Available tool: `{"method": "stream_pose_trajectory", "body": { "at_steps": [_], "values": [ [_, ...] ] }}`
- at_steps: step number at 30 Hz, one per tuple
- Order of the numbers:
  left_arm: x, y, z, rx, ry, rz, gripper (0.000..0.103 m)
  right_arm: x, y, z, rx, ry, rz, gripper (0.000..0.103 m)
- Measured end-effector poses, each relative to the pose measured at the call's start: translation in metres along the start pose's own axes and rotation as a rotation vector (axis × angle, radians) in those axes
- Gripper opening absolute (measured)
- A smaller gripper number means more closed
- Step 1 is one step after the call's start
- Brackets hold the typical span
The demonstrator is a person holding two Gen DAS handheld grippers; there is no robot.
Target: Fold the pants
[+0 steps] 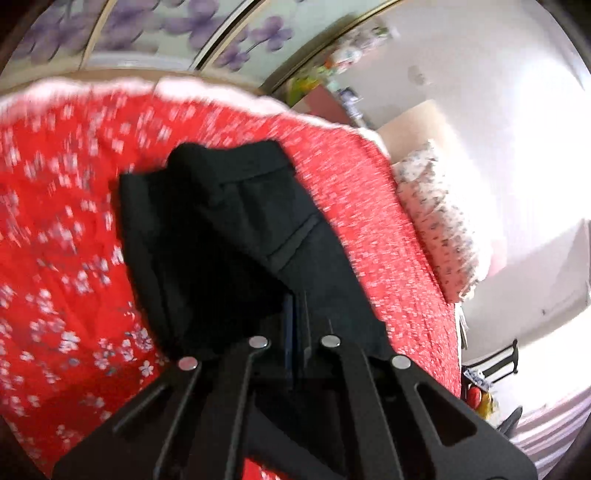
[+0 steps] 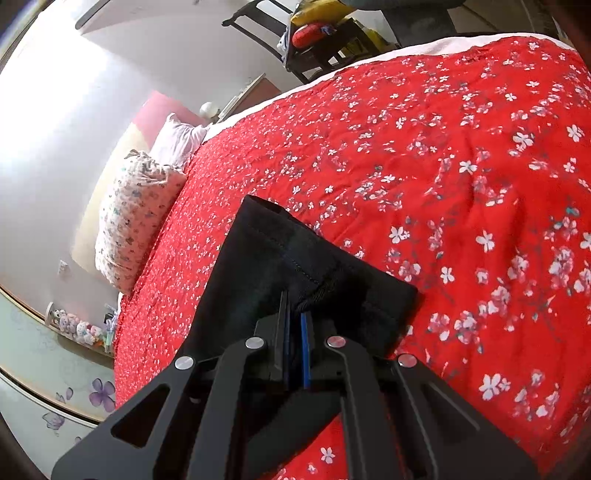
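Black pants (image 1: 221,229) lie bunched on a red flowered bedspread (image 1: 66,221) in the left wrist view, with a pocket seam showing. My left gripper (image 1: 295,306) is shut on the near edge of the black cloth, which rises a little off the bed. In the right wrist view a hemmed end of the pants (image 2: 280,258) drapes forward from my right gripper (image 2: 295,314). Its blue pads are pressed together on the fabric.
The red bedspread (image 2: 443,166) stretches wide to the right. Two pillows (image 2: 136,214) lean at the bed's head by the wall. A dark chair (image 2: 314,40) loaded with coloured things stands past the far edge. A wardrobe with purple flowers (image 1: 184,26) is behind.
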State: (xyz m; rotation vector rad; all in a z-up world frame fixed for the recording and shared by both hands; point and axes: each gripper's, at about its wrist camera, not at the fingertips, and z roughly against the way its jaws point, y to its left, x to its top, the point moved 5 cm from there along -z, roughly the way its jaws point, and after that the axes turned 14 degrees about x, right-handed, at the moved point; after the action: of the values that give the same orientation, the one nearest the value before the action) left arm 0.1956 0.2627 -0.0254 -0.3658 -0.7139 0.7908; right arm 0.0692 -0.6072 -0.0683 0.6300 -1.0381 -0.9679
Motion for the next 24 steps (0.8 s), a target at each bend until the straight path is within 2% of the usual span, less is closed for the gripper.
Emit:
{"method": "stream_pose_trajectory", "body": {
  "at_steps": [4,6,10,12,15,17,21,24],
  "values": [
    [-0.004,0.004,0.034,-0.026,-0.054,-0.028,0.000,-0.001,-0.001,0.003,0.007,-0.001,-0.003,0.005],
    [-0.010,0.013,0.040,-0.003,-0.066,-0.030,0.000,-0.001,0.000,0.006,0.010,-0.003,-0.001,0.005],
    [-0.029,0.047,0.032,0.029,-0.045,0.060,0.000,0.001,0.001,0.010,0.034,-0.010,-0.015,0.005],
    [-0.034,0.048,0.030,0.059,-0.074,0.025,0.000,0.004,0.006,0.013,0.065,-0.024,-0.012,0.005],
    [-0.028,0.035,0.037,0.042,-0.096,0.003,0.000,0.009,0.018,0.020,0.122,-0.052,0.020,0.005],
    [-0.025,0.030,0.037,0.034,-0.092,0.006,0.000,0.012,0.027,0.024,0.165,-0.075,0.035,0.005],
    [-0.031,0.035,0.019,0.092,-0.052,-0.001,0.001,0.015,0.027,0.038,0.224,-0.123,0.007,0.005],
    [-0.036,0.044,0.015,0.079,-0.048,0.019,0.001,0.021,0.036,0.054,0.310,-0.165,0.020,0.004]
  ]
}}
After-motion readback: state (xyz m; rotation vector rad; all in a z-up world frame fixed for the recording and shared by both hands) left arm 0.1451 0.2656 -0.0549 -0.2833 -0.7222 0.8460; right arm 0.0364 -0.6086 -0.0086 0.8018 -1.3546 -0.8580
